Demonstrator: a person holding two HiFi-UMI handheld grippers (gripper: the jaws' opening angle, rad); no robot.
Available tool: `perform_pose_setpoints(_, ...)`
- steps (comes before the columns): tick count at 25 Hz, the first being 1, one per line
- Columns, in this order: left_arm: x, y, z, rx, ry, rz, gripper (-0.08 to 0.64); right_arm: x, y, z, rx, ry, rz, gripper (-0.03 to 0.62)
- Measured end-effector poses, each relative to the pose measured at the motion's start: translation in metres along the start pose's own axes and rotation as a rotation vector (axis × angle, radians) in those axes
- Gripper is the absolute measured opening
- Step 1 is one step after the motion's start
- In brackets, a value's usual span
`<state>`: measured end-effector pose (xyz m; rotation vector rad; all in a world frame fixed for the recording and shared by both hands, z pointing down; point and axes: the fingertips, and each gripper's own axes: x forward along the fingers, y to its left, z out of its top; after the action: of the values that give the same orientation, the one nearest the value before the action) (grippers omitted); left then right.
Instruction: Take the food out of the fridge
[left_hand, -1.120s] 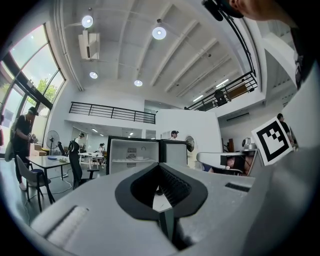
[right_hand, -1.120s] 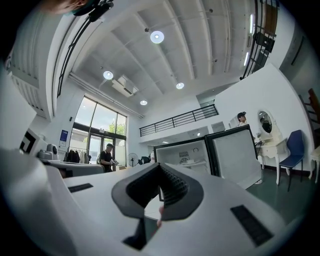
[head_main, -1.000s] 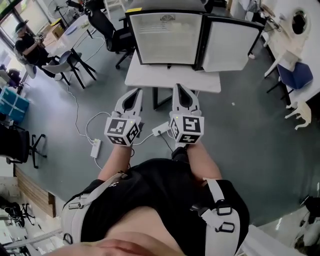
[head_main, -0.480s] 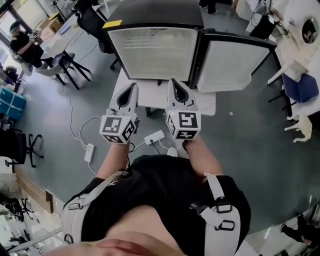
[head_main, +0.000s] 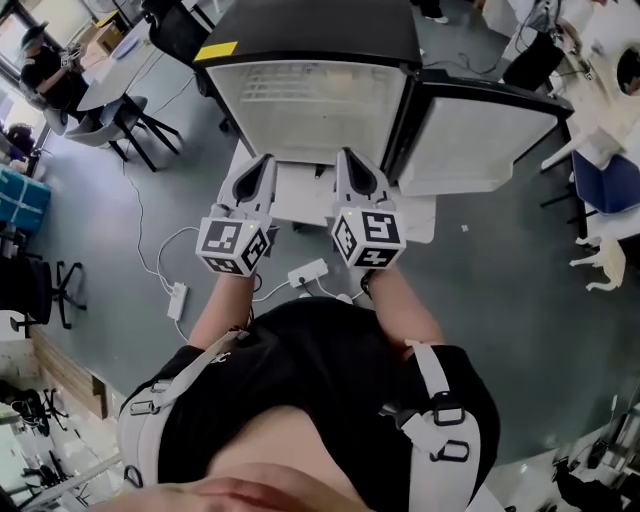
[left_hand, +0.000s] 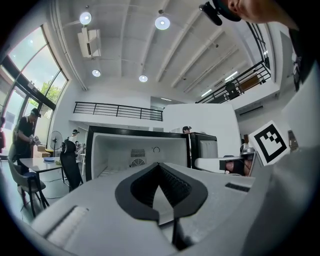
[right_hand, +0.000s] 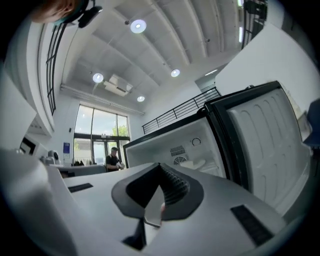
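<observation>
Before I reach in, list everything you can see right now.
fridge: one, black frame, white inside, on the table
fridge door: one, white inner face, open to the right
table: one, white, under the fridge
pale item: one, whitish, inside fridge near the fan; unidentifiable
power strips: two, white, on the floor
blue chair: one, right edge
person: one, dark clothes, upper left
left gripper: one, grey, jaws shut, empty
right gripper: one, grey, jaws shut, empty
</observation>
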<state>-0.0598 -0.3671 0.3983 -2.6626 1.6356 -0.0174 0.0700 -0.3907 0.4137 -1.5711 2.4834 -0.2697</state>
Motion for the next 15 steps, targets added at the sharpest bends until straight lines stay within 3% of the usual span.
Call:
perform_pose_setpoints(2,0.008,0.003,0.001,0.004,-0.001,-0.007,0.003,0.009,-0.004,0.003,0.125,-0.046,0.027,0.024)
perform_pose_setpoints(3,0.011,0.005,0.002,0.008,-0.002,-0.009,0.003,0.014,-0.007,0.004,0.196,-0.062,0.037,0.114)
perform_pose_setpoints(6,0.016,0.011,0.003,0.012,-0.007,-0.008,0.003,0.027,-0.022,-0.002,0.418,-0.078,0.007,0.198)
perform_pose_setpoints(11,0.019,0.023,0.002,0.006,-0.005,0.007,0.003,0.056,-0.052,-0.028,0.830,-0.056,-0.068,0.221)
perform_pose_setpoints(15,0.019,0.031,-0.001,0.006,0.002,0.020,0.003,0.083,-0.072,-0.053,1.006,-0.037,-0.122,0.229)
